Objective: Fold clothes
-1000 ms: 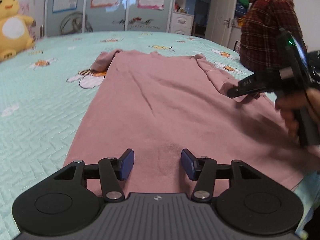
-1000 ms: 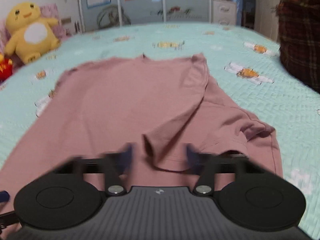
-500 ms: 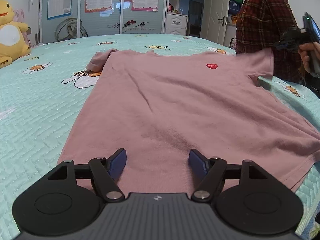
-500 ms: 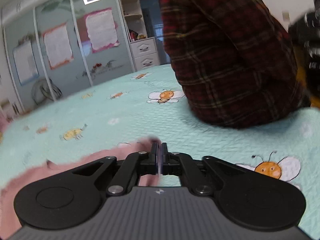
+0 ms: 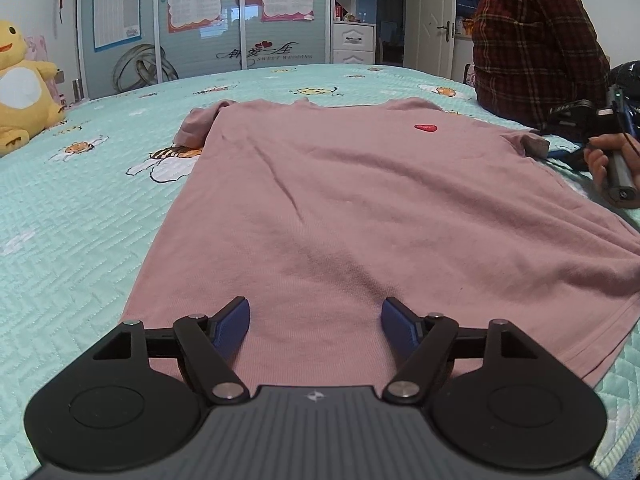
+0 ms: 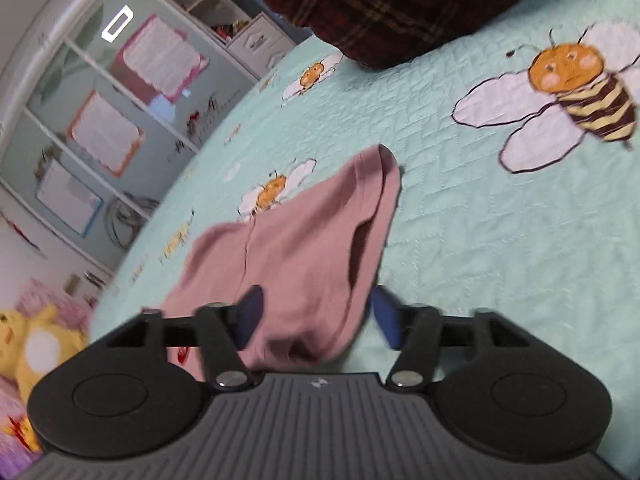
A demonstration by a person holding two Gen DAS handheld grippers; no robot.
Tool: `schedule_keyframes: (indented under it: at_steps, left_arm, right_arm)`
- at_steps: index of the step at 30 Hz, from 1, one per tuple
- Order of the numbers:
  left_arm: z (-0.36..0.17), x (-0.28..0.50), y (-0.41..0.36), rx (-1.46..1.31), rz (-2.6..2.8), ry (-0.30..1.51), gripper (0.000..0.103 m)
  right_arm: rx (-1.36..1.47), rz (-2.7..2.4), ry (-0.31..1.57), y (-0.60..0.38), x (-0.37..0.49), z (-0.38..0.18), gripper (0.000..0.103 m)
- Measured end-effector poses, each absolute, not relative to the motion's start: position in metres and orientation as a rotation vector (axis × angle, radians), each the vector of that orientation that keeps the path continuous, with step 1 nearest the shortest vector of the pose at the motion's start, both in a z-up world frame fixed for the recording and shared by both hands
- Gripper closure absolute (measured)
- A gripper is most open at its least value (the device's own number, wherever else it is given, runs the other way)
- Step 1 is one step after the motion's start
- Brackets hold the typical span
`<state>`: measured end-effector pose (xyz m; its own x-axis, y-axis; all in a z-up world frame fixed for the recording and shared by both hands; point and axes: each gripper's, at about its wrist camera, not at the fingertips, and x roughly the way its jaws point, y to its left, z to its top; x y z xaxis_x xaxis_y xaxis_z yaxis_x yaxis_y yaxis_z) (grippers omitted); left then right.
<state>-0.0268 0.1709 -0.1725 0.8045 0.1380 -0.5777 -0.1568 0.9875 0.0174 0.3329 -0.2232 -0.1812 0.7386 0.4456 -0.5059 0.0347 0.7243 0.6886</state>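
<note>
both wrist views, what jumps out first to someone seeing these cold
A pink t-shirt lies spread flat across the mint bee-print bedspread, a small red heart on its chest. In the right wrist view one sleeve lies between the parted jaws of the right hand-held gripper, which have just been opening. A yellow plush duck sits at the far left edge of the bed.

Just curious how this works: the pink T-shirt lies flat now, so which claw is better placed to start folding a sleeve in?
Probably the right claw. Its jaws have just been opening and the T-shirt's near sleeve lies loosely between them. The left claw, open, hovers over the hem, far from either sleeve.
</note>
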Motion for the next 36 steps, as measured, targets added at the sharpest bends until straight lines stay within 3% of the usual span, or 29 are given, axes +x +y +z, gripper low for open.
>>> schedule_keyframes:
  at_steps: [1,8,12,14,15,16,25,29,30,32,36]
  left_arm:
    - [-0.172,-0.027,0.170,-0.029,0.160,0.616,0.026]
    - [-0.173,-0.026,0.169,-0.027,0.168,0.616,0.024]
    - [-0.174,-0.025,0.170,-0.031,0.168,0.617,0.023]
    - [-0.174,-0.025,0.171,-0.034,0.167,0.618,0.022]
    - [-0.174,-0.025,0.171,-0.034,0.166,0.618,0.022]
    - [-0.174,-0.025,0.171,-0.034,0.166,0.618,0.022]
    - [-0.174,-0.026,0.172,-0.030,0.169,0.618,0.021]
    - [-0.174,-0.025,0.173,-0.033,0.169,0.621,0.021]
    - [-0.174,-0.025,0.173,-0.033,0.169,0.622,0.020]
    - [-0.174,-0.025,0.173,-0.033,0.170,0.624,0.020]
    - [-0.175,-0.024,0.173,-0.027,0.171,0.624,0.020]
  right_arm:
    - [0.753,0.249,0.728,-0.224,0.339,-0.184,0.103]
    - [0.797,0.102,0.567,-0.284,0.369,-0.154,0.103]
    - [0.835,0.103,0.606,-0.301,0.348,-0.153,0.094]
    - [0.812,0.188,0.614,-0.290,0.321,-0.156,0.073]
    - [0.819,0.233,0.626,-0.283,0.308,-0.161,0.051]
    - [0.833,0.259,0.634,-0.276,0.300,-0.165,0.042]
    - [1.117,0.194,0.674,-0.259,0.333,-0.186,0.039]
    - [1.045,0.177,0.677,-0.255,0.370,-0.186,0.039]
    - [1.044,0.179,0.676,-0.256,0.379,-0.187,0.042]
    - [1.026,0.188,0.665,-0.259,0.395,-0.186,0.099]
    - [0.910,0.230,0.593,-0.270,0.415,-0.163,0.102]
